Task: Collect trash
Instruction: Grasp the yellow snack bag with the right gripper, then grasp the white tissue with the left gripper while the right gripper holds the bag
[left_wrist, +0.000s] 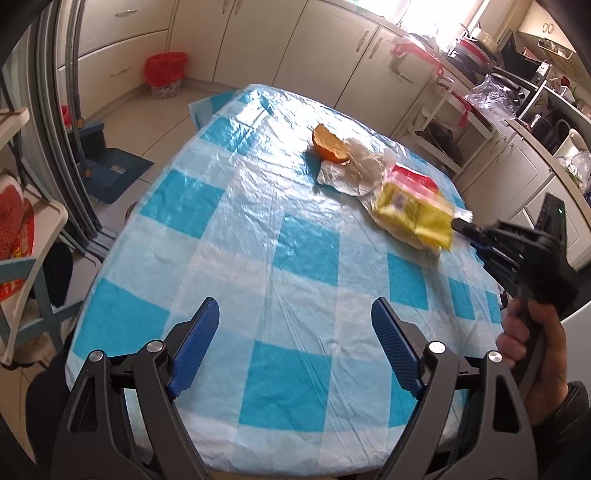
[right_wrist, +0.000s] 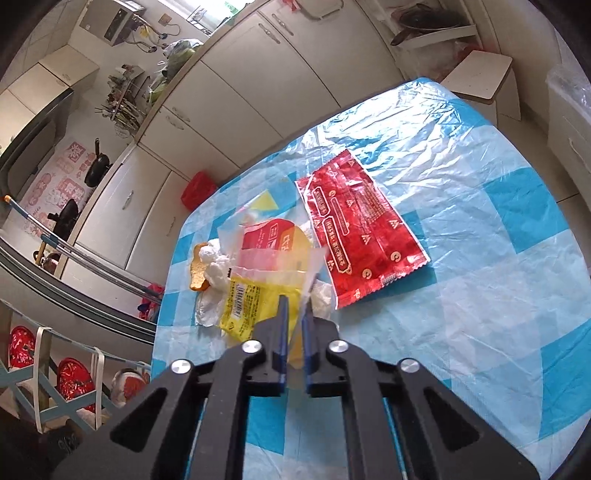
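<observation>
Right wrist view: yellow wrapper (right_wrist: 251, 306) sits dead ahead of your right tongs (right_wrist: 293, 317), near edge pinched between the blue pads. Jaws are clenched on that clear-and-yellow film, almost no gap. Wrapper's long axis runs away from the tongs, up toward the far edge of the bench (right_wrist: 480, 258), so a straight pull back should peel it off the pile, I'd judge.

Just left of it: crumpled white tissue (right_wrist: 214, 269) and an orange peel (right_wrist: 199, 273), touching each other and seemingly tucked partly under the wrapper. Just right: a flat red wrapper (right_wrist: 358, 225), lying diagonally, near corner by your tong tips.

Left wrist view: your left tongs (left_wrist: 295, 343) hang released, jaws wide, nothing between them, over bare checked cloth at the near side. Pile is far and right of them; yellow wrapper (left_wrist: 413, 214) is blurred, right tongs (left_wrist: 461, 225) at its edge, your hand (left_wrist: 532, 350) on the grip.

Right hand is plainly nearer to everything. Red bin (left_wrist: 164, 72) stands on the floor beyond the far left of the bench, likely drop point. Watch the tissue dragging along.
</observation>
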